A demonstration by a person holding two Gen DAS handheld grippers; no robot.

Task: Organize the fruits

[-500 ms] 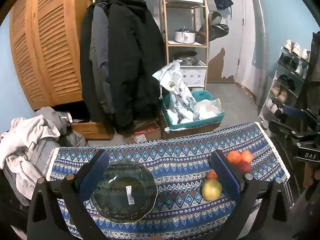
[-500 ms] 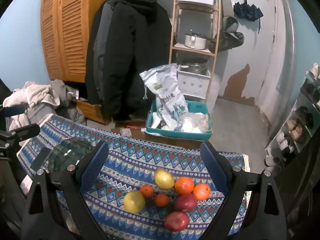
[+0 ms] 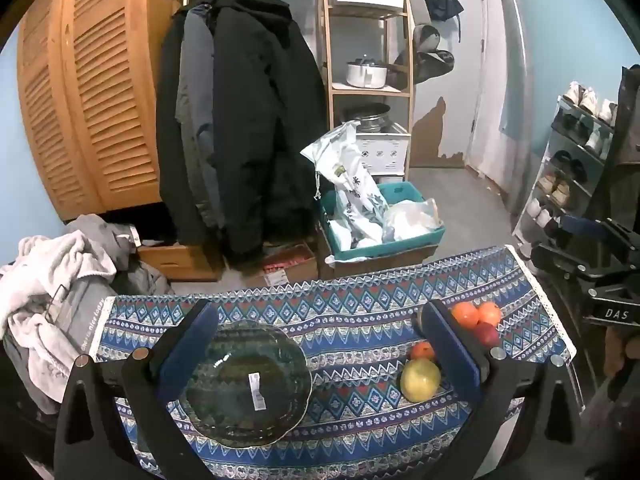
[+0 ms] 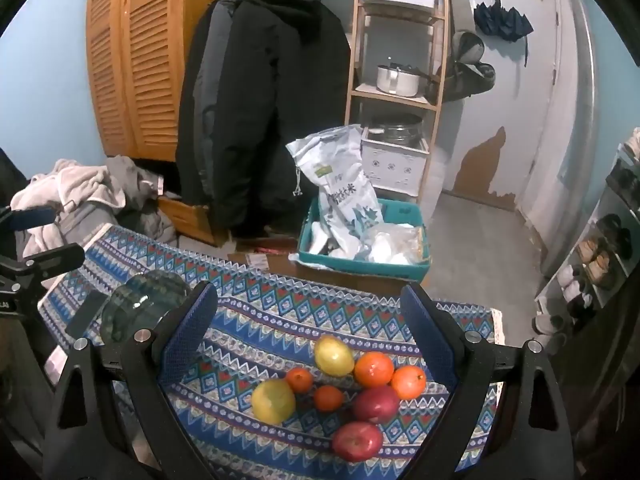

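Fruits (image 4: pixel 334 384) clustered near table's right edge, glass bowl (image 3: pixel 244 384) toward left, empty. Right gripper (image 4: pixel 308 332) and left gripper (image 3: pixel 320 344) both wide, holding nothing. Sorting unstarted; next: descend, pinch one fruit.

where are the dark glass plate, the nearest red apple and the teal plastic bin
dark glass plate (image 3: pixel 244 384), left wrist view, on its centre beside the white sticker
nearest red apple (image 4: pixel 357 441), right wrist view, on the middle of its skin
teal plastic bin (image 4: pixel 360 270), right wrist view, on its front wall
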